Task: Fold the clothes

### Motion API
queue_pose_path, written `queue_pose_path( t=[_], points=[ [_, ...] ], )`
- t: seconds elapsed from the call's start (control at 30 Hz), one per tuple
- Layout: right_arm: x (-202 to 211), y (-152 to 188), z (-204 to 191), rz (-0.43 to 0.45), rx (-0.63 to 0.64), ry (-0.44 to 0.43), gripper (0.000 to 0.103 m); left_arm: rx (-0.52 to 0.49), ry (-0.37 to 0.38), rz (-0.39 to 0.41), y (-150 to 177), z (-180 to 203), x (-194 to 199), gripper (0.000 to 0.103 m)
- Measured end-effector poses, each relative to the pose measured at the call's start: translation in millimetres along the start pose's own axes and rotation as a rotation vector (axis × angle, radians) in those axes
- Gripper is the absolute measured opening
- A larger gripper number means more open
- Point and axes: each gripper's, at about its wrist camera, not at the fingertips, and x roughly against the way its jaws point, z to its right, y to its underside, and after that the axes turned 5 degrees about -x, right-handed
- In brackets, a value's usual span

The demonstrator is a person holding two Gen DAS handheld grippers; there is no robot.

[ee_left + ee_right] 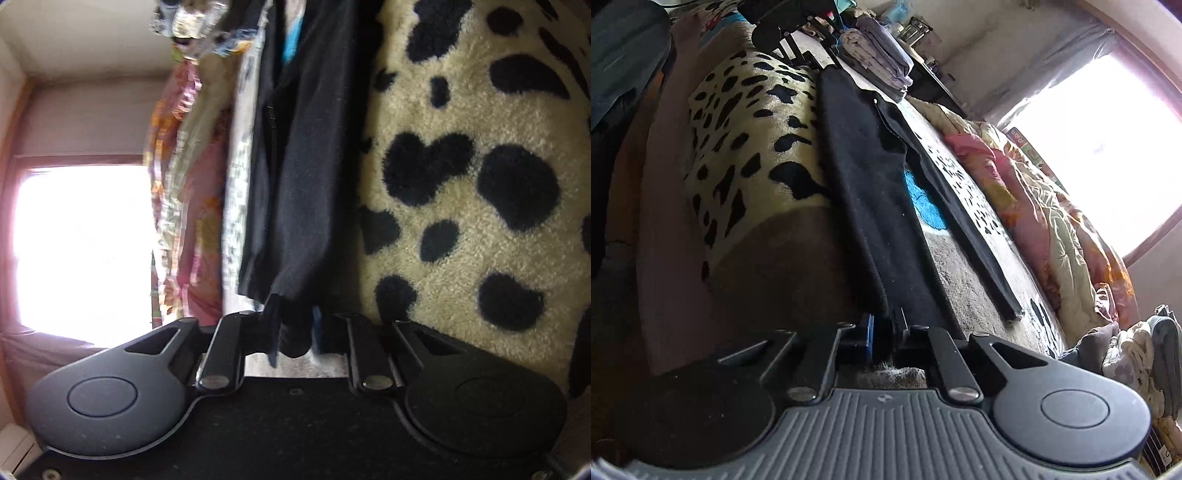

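A pair of black trousers (pixel 871 192) lies stretched lengthwise along the bed, its two legs side by side; it also shows in the left wrist view (pixel 295 155). My left gripper (pixel 293 328) is shut on one end of the trousers. My right gripper (pixel 882 332) is shut on the other end, on the nearer leg's hem. The second leg (pixel 964 218) lies loose beside it. The left gripper shows far off in the right wrist view (pixel 790 33).
The bed has a cream blanket with black spots (pixel 480 184), also in the right wrist view (pixel 746 122). A crumpled pink and orange quilt (pixel 1052 214) lies along the window side. A stack of folded clothes (pixel 882 59) sits at the far end. A bright window (pixel 81 243) is beyond.
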Motion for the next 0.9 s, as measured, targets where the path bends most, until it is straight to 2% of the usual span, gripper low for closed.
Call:
queue_pose_path(
  t=[0.07, 0.27, 0.33, 0.43, 0.5, 0.6, 0.77, 0.9],
  points=[
    [1.5, -3.8, 11.4, -0.008, -0.066, -0.032, 0.007, 0.037, 0.044, -0.020, -4.1, -12.0, -1.9, 0.011],
    [10.6, -18.1, 56.8, -0.014, -0.192, -0.115, 0.004, 0.288, 0.183, -0.040, -11.9, -72.3, -0.3, 0.007],
    [8.0, -23.5, 79.4, -0.028, -0.205, -0.152, 0.004, 0.362, 0.248, -0.054, -13.0, -85.3, -0.5, 0.007],
    [-2.0, -31.5, 123.3, -0.055, -0.255, -0.229, 0.004, 0.498, 0.292, -0.075, -10.7, -104.8, -3.4, 0.007],
    [-13.0, -38.2, 152.4, -0.072, -0.260, -0.261, 0.004, 0.619, 0.281, -0.079, -9.1, -116.6, -6.2, 0.007],
    [-34.2, -47.1, 194.5, -0.095, -0.297, -0.301, 0.004, 0.743, 0.262, -0.101, -6.7, -131.9, -22.5, 0.006],
    [-81.2, -54.9, 244.0, -0.141, -0.362, -0.345, 0.004, 0.853, 0.243, -0.177, -8.4, -144.9, -58.6, 0.006],
    [-120.8, -52.4, 263.7, -0.177, -0.397, -0.349, 0.005, 0.883, 0.243, -0.200, -9.0, -157.8, -80.0, 0.006]
  ],
)
